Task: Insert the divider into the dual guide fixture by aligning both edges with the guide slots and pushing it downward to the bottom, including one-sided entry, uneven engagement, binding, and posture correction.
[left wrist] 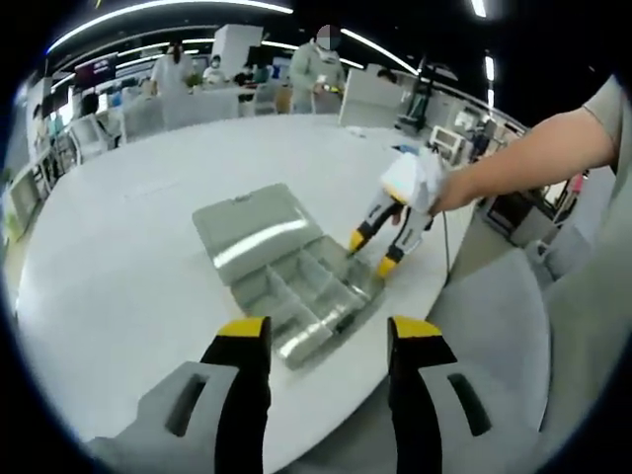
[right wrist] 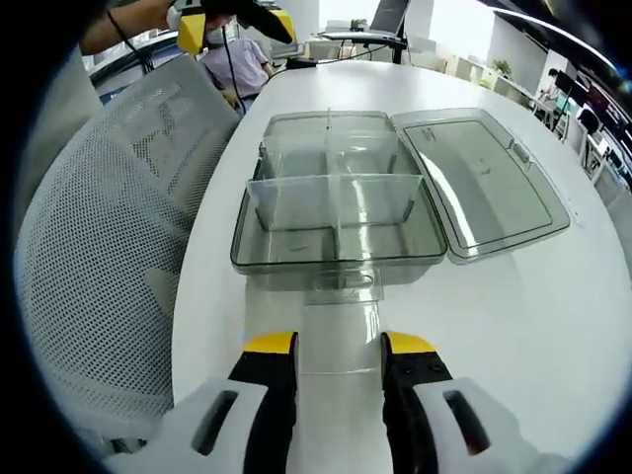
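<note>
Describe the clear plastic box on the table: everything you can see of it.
The clear plastic box is a shallow, see-through rectangular tray resting flat on the white table, near its edge beside a mesh chair. Its hinged lid lies fully open, flat on the table. Clear dividers stand upright inside, splitting it into compartments. A loose clear piece lies in front. Neither hand-held gripper touches it.

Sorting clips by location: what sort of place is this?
Probably an open-plan office or lab: a big white table holding a clear compartment box, a mesh office chair beside it, and people standing at further desks under strip lights.
</note>
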